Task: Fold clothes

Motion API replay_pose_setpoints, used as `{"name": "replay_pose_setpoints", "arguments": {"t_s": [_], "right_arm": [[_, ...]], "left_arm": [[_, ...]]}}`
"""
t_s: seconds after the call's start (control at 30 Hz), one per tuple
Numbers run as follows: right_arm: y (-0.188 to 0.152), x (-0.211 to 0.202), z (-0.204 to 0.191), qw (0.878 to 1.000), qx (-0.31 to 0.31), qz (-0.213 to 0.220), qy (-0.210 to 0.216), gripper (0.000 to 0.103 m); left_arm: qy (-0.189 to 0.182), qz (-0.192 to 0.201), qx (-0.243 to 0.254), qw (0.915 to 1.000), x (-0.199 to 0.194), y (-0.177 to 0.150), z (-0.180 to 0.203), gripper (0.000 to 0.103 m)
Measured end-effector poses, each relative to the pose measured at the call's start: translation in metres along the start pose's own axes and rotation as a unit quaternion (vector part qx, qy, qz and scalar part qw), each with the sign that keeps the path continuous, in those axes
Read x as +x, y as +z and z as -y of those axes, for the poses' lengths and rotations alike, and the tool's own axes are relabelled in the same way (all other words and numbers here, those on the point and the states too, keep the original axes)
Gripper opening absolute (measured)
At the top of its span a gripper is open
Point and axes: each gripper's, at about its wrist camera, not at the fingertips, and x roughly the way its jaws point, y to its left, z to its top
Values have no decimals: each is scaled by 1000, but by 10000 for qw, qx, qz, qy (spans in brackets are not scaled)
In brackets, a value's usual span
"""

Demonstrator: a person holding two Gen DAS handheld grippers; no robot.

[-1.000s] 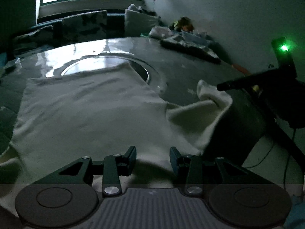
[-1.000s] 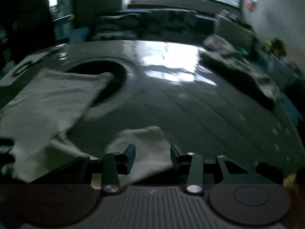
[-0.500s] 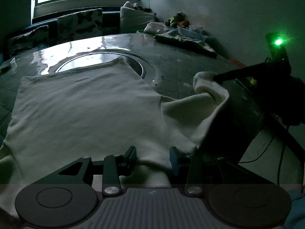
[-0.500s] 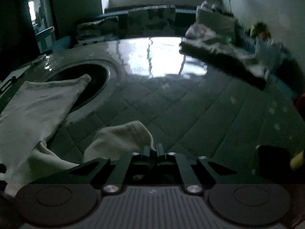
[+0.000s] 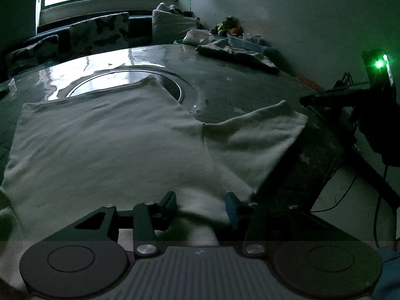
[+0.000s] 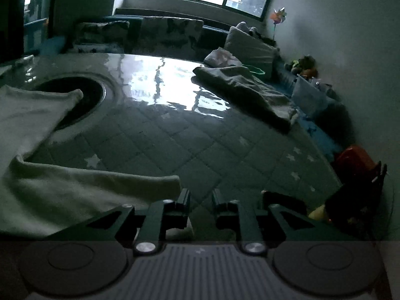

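On the counter (image 5: pixel 250 92), a quilted, glossy top with a round inset, the shirt (image 5: pixel 105 140) lies spread flat, pale and soft, its near hem over the front edge and one sleeve (image 5: pixel 252 135) laid out toward the right corner; it looks light and limp, likely to sag and wrinkle wherever it is lifted, and apt to slide on that shiny surface, so a pinch at a seam, cuff or hem corner should hold better than a grab at the middle; the fabric seems thick enough to keep a crease.

The left gripper (image 5: pixel 200 206) sits over the near hem with cloth bunched between its jaws, which are parting, the pads not plainly pressing; the right gripper (image 6: pixel 201 200) has its jaws opening too, with only bare counter in the gap and the sleeve's cuff (image 6: pixel 160 182) just beside its left finger.

The left view shows the whole body of the shirt and the right gripper (image 5: pixel 310 98) from outside, dark beyond the sleeve; the right view alone shows the cuff edge up close and a second garment (image 6: pixel 245 92) heaped well apart at the far side.
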Motion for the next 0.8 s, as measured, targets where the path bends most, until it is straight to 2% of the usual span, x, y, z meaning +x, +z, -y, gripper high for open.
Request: {"name": "replay_pose_setpoints", "arguments": {"t_s": [0.1, 0.17, 0.2, 0.27, 0.37, 0.5, 0.57, 0.73, 0.8], "right_arm": [[4, -2, -7, 9985, 113, 62, 529, 23], [6, 0, -15, 9948, 129, 40, 1007, 35], [5, 5, -22, 9930, 85, -23, 1180, 35], [3, 14, -33, 9915, -5, -152, 1289, 35], [2, 27, -41, 9918, -145, -306, 1236, 36], [20, 25, -45, 9916, -264, -160, 1259, 36], [36, 27, -51, 9877, -250, -96, 1540, 36], [75, 44, -80, 9737, -284, -23, 2259, 36], [89, 57, -94, 9695, -301, -42, 2431, 35]], "left_arm": [[-10, -8, -18, 10000, 0, 1, 0, 47], [-37, -22, -68, 10000, 0, 2, -2, 47], [-56, -32, -115, 9999, -1, 3, -4, 47], [-73, -11, -192, 9998, -7, 6, -10, 47], [145, 149, -204, 9996, -19, 15, -22, 47], [810, 369, -459, 9950, -26, 39, -60, 48], [1173, 419, -650, 9901, -25, 51, -82, 49], [2066, 475, -1040, 9717, -15, 82, -144, 49], [2249, 412, -1151, 9667, -8, 91, -166, 49]]}}
